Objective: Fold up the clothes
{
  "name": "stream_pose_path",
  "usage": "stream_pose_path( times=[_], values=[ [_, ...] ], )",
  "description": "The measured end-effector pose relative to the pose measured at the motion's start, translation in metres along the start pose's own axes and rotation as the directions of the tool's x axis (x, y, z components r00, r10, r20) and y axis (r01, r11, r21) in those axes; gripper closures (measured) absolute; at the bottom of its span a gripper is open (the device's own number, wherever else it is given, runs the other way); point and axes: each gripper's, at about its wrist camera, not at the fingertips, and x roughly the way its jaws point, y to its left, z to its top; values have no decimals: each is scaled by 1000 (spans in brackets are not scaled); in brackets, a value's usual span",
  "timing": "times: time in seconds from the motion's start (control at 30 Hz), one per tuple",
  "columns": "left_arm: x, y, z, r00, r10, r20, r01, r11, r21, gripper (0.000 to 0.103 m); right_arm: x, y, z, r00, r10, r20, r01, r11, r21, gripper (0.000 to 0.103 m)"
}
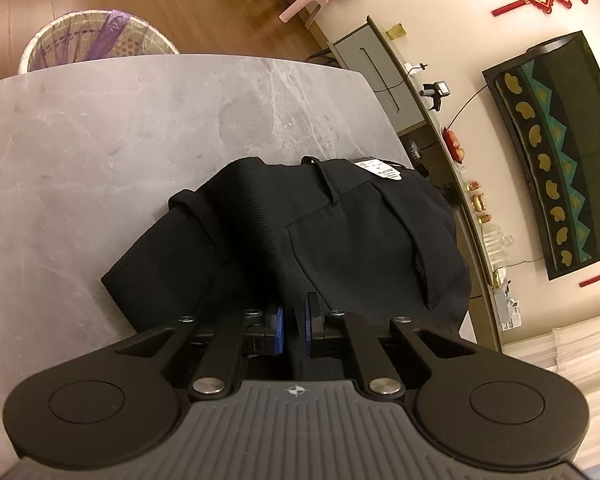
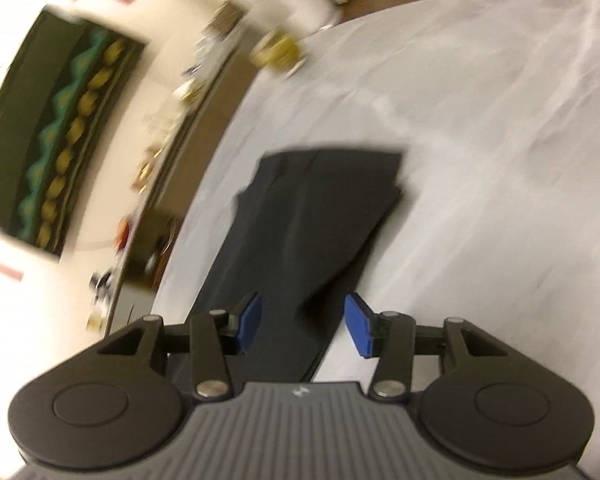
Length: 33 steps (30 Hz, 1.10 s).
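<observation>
Trousers (image 1: 300, 236) pinched by left gripper (image 1: 294, 326), right gripper (image 2: 303, 326) spread above.

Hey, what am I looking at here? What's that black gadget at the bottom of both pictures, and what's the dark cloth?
Each picture comes from a camera mounted on a hand-held gripper, looking forward along its jaws. A person holds one in each hand. In the left view, the left gripper has its blue-padded jaws closed on a fold of black trousers lying on a grey marble table. In the blurry right view, the right gripper is open above the trousers, holding nothing.
</observation>
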Motion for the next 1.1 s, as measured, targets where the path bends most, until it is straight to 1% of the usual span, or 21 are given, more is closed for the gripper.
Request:
stream_pose_path(
  times=[0.17,0.2,0.27,0.3,0.33,0.37,0.47,0.5,0.53,0.57,0.63,0.67,0.73,0.77,0.83,0.87,0.9,0.93,0.97,1.03,1.1],
  values=[
    [3,-4,-1,1000,6,-3,-6,1000,17,96,41,12,14,994,-21,-109,13,997,-73,56],
    [4,-5,-2,1000,9,-6,-9,1000,24,96,45,14,15,992,-40,-116,29,995,-92,59],
    [7,-7,-3,1000,24,-14,-24,999,48,96,48,16,21,989,-90,-120,75,989,-124,72],
    [8,-8,-4,999,39,-9,-38,997,64,96,49,19,23,987,-108,-116,90,985,-147,92],
    [7,-8,-4,999,53,5,-53,996,75,96,49,25,24,988,-116,-104,96,979,-182,101],
    [5,-8,-4,998,65,23,-67,994,81,96,45,29,24,990,-108,-89,87,973,-212,102],
    [-2,0,-1,993,91,69,-95,994,53,97,22,40,22,999,-20,-32,10,959,-282,103],
    [-3,0,-1,993,91,69,-94,994,56,97,14,44,22,1000,11,-14,-14,952,-306,102],
    [-3,0,0,994,90,69,-94,994,59,97,6,48,21,999,41,3,-38,943,-330,93],
    [-3,0,0,994,89,69,-94,994,63,97,3,44,21,998,57,-7,-57,947,-315,88],
    [1,-3,-1,995,83,51,-87,993,77,97,8,14,24,994,56,-96,-71,983,-171,53],
    [3,-5,-1,996,81,43,-85,993,81,97,13,2,23,987,62,-147,-79,991,-110,48],
    [7,-9,-2,996,82,35,-85,992,93,97,29,-8,17,972,59,-229,-79,994,-80,48],
    [9,-11,-3,996,83,34,-86,991,98,97,35,-8,14,969,51,-241,-75,993,-94,51],
    [11,-14,-4,996,85,33,-88,990,109,97,41,-3,13,969,42,-243,-71,991,-113,51],
    [12,-14,-4,996,85,33,-89,989,114,97,43,1,14,973,34,-230,-63,991,-121,53],
    [12,-14,-5,996,85,33,-88,989,118,97,47,5,16,978,20,-208,-48,991,-128,61],
    [12,-13,-5,996,84,32,-87,989,120,97,51,10,18,981,1,-192,-30,989,-148,85],
    [12,-12,-5,996,84,32,-87,989,122,97,53,18,19,985,-11,-171,-21,983,-185,96],
    [11,-10,-5,996,83,30,-86,989,123,97,52,36,20,994,-7,-112,-25,961,-277,100],
    [8,-9,-7,997,78,26,-80,989,124,97,37,57,18,997,66,-36,-74,922,-379,101]
  ],
)
